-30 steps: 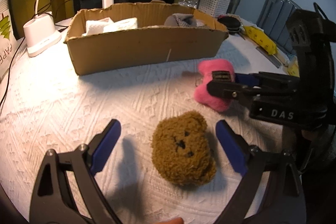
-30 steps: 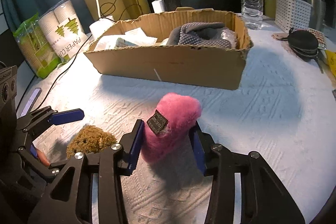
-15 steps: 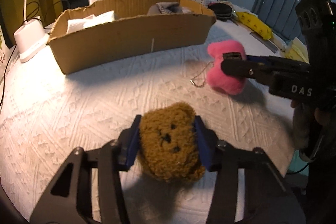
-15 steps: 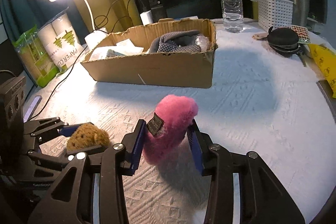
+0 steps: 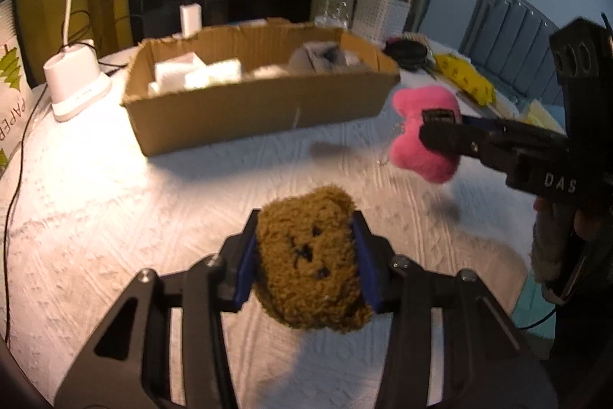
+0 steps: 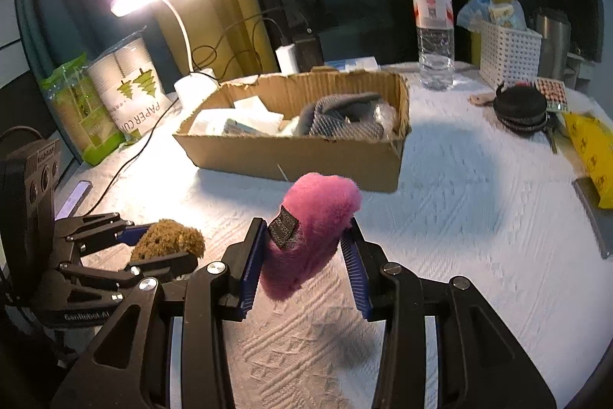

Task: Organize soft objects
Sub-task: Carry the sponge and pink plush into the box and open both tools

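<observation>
Left gripper point(image 5: 304, 265): clamped on fuzzy brown bear-face plush point(image 5: 310, 259), lifted above white textured tablecloth point(image 5: 115, 217). Right gripper point(image 6: 304, 265): clamped on fluffy pink plush point(image 6: 312, 229), raised before open cardboard box point(image 6: 299, 156).

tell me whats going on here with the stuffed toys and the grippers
A person is working two handheld grippers at a table. The left gripper is clamped on a brown bear toy, and the right gripper is clamped on a pink plush toy. Both toys are held in front of a cardboard box, which already holds a grey fabric item and some white things.
</observation>
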The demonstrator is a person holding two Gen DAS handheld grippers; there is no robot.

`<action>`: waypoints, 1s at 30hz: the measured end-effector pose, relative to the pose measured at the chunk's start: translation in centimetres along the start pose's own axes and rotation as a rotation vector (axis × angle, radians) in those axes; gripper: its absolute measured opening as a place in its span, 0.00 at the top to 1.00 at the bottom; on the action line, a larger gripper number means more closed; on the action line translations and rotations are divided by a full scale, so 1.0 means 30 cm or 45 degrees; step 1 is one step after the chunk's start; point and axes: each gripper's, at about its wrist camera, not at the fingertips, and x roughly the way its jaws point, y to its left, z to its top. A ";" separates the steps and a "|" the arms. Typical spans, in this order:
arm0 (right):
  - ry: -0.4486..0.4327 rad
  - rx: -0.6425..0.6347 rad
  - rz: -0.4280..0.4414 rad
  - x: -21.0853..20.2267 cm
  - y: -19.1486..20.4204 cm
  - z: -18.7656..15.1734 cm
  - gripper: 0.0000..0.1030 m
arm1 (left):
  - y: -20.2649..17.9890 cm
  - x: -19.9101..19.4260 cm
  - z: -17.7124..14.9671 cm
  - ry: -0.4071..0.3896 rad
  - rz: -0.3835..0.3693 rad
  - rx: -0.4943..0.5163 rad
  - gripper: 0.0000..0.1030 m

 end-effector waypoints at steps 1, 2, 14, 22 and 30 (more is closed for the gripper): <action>-0.006 -0.007 0.000 -0.004 0.004 0.010 0.59 | 0.009 -0.008 0.011 -0.014 0.003 -0.006 0.56; -0.011 -0.013 0.000 -0.007 0.006 0.018 0.59 | 0.014 -0.013 0.018 -0.023 0.004 -0.009 0.56; -0.099 -0.101 0.012 -0.028 0.049 0.160 0.59 | 0.082 -0.081 0.160 -0.160 0.044 -0.030 0.56; -0.158 -0.153 0.035 -0.011 0.075 0.256 0.59 | 0.125 -0.101 0.250 -0.244 0.094 -0.048 0.56; -0.185 -0.184 0.060 0.034 0.080 0.329 0.59 | 0.162 -0.079 0.339 -0.295 0.136 -0.080 0.56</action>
